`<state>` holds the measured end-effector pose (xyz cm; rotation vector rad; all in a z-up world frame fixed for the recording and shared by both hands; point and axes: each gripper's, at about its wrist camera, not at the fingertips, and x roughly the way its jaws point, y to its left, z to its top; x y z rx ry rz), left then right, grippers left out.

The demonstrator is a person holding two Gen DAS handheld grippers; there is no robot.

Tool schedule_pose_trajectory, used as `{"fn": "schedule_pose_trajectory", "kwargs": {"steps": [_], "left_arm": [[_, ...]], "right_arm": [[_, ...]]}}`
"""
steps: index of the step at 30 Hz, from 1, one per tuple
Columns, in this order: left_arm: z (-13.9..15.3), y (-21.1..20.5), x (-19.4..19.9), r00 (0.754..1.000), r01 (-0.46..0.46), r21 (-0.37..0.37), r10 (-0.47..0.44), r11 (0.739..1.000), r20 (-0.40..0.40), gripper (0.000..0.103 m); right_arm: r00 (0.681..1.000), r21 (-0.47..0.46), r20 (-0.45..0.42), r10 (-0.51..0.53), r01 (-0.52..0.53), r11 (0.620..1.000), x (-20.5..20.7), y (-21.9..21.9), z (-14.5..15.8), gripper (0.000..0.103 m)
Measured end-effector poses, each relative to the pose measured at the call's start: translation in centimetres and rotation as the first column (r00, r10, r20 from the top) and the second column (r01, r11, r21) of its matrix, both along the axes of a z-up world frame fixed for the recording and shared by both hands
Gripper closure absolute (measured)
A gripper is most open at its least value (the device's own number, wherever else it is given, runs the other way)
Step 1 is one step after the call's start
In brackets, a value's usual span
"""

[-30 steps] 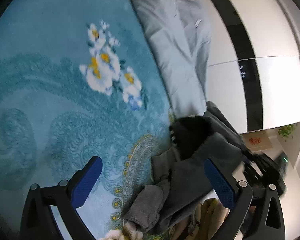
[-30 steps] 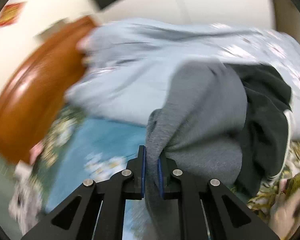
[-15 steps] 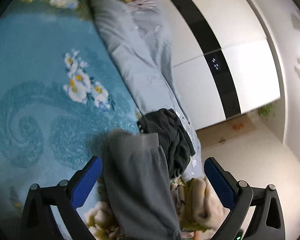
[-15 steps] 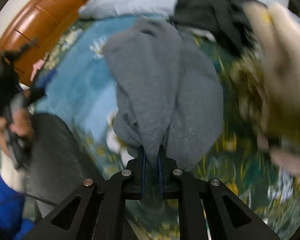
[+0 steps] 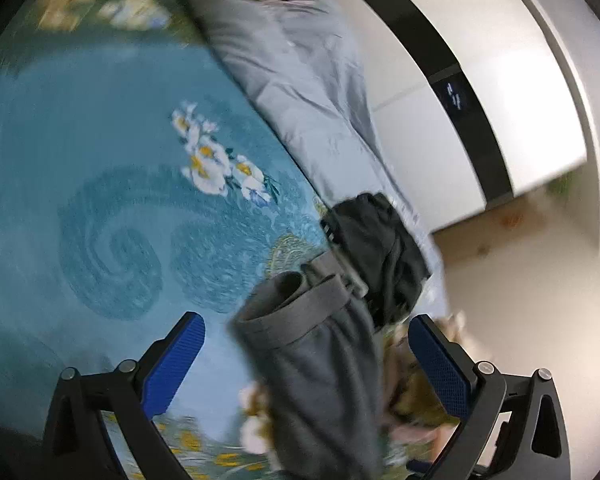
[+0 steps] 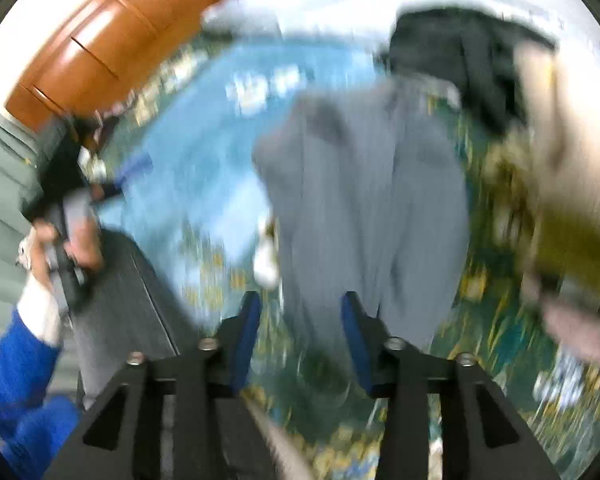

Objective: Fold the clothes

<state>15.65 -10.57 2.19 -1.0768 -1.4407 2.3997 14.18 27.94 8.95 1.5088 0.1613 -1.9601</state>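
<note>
Lying on the bedspread (image 5: 100, 140), grey trousers (image 5: 320, 360) (blurred); both grippers (image 5: 306, 354) (image 6: 300, 328) gape, empty.

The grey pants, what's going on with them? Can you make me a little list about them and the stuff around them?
thing: grey pants
where: lying on the blue flowery bedspread
behind them: dark garment, partly under the waistband end
left tool: open, nothing held
right tool: open, pants between its fingers, not pinched
folded yet: no, laid out long
blur: right view is smeared, details unclear
</note>
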Motion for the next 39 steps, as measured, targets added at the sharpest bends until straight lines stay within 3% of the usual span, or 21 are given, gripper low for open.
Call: {"fn": "schedule_pose_trajectory", "kwargs": {"steps": [2, 4, 8, 11, 12, 13, 14, 15, 17, 20, 24, 27, 30, 37, 39], "left_arm": [[-0.8, 0.2, -0.7, 0.999, -0.013, 0.031, 0.012, 0.999, 0.031, 0.000], [-1.1, 0.8, -1.5, 0.997, 0.002, -0.002, -0.002, 1.000, 0.072, 0.000], [-1.4, 2.4, -2.4, 0.987, 0.065, -0.087, -0.051, 0.994, 0.149, 0.000], [-2.2, 2.6, -2.7, 0.981, 0.076, -0.075, -0.061, 0.994, 0.185, 0.000], [-2.6, 2.6, -2.8, 0.978, 0.074, -0.057, -0.062, 0.996, 0.197, 0.000], [-3.0, 2.5, -2.9, 0.976, 0.068, -0.040, -0.058, 0.997, 0.209, 0.000], [-3.3, 2.4, -2.9, 0.975, 0.060, -0.026, -0.053, 0.998, 0.217, 0.000], [-3.5, 2.3, -2.9, 0.974, 0.052, -0.011, -0.048, 0.999, 0.223, 0.000], [-4.2, 2.1, -3.2, 0.971, 0.041, 0.031, -0.048, 0.999, 0.236, 0.000], [-5.1, 2.0, -3.7, 0.966, 0.044, 0.117, -0.072, 0.992, 0.248, 0.000], [-5.6, 2.7, -3.9, 0.968, 0.089, 0.239, -0.140, 0.967, 0.206, 0.000], [-5.9, 3.7, -3.4, 0.959, 0.096, 0.282, -0.165, 0.955, 0.232, 0.000], [-6.6, 4.6, -2.6, 0.945, 0.076, 0.332, -0.174, 0.940, 0.277, 0.000], [-6.4, 4.9, -2.1, 0.946, 0.063, 0.378, -0.176, 0.924, 0.272, 0.000], [-6.6, 5.4, -2.2, 0.944, 0.067, 0.415, -0.192, 0.907, 0.267, 0.000]], "right_arm": [[0.997, 0.004, -0.067, -0.036, 0.036, 0.999, -2.7, -0.8, 0.3, 0.057], [0.993, 0.022, -0.100, -0.068, 0.071, 0.997, -5.7, -2.0, -0.8, 0.053], [0.992, 0.033, -0.046, -0.118, 0.120, 0.992, -11.7, -4.5, -4.5, 0.047], [0.978, 0.054, -0.004, -0.210, 0.210, 0.976, -14.8, -5.4, -7.0, 0.047], [0.968, 0.044, 0.032, -0.248, 0.246, 0.968, -15.4, -5.4, -7.7, 0.053], [0.958, 0.029, 0.065, -0.279, 0.278, 0.960, -15.6, -5.1, -8.2, 0.077], [0.949, 0.009, 0.093, -0.301, 0.301, 0.954, -15.6, -4.6, -8.3, 0.090], [0.950, -0.016, 0.093, -0.297, 0.300, 0.954, -15.1, -4.6, -7.9, 0.097], [0.965, -0.089, 0.062, -0.256, 0.261, 0.961, -13.7, -4.9, -6.4, 0.097], [0.994, -0.195, -0.001, -0.106, 0.104, 0.975, -9.9, -6.5, -4.3, 0.097], [1.000, -0.174, -0.015, -0.002, 0.000, 0.985, -6.1, -8.8, -5.1, 0.097], [0.998, -0.112, -0.043, 0.036, -0.040, 0.993, -3.7, -10.5, -6.2, 0.097], [0.998, -0.119, -0.069, 0.000, -0.008, 0.993, -2.4, -10.4, -6.0, 0.097], [0.967, -0.125, -0.125, -0.221, 0.206, 0.971, -5.1, -6.6, -4.4, 0.097], [0.970, -0.099, -0.162, -0.181, 0.167, 0.981, -5.0, -7.3, -3.8, 0.097]]}}
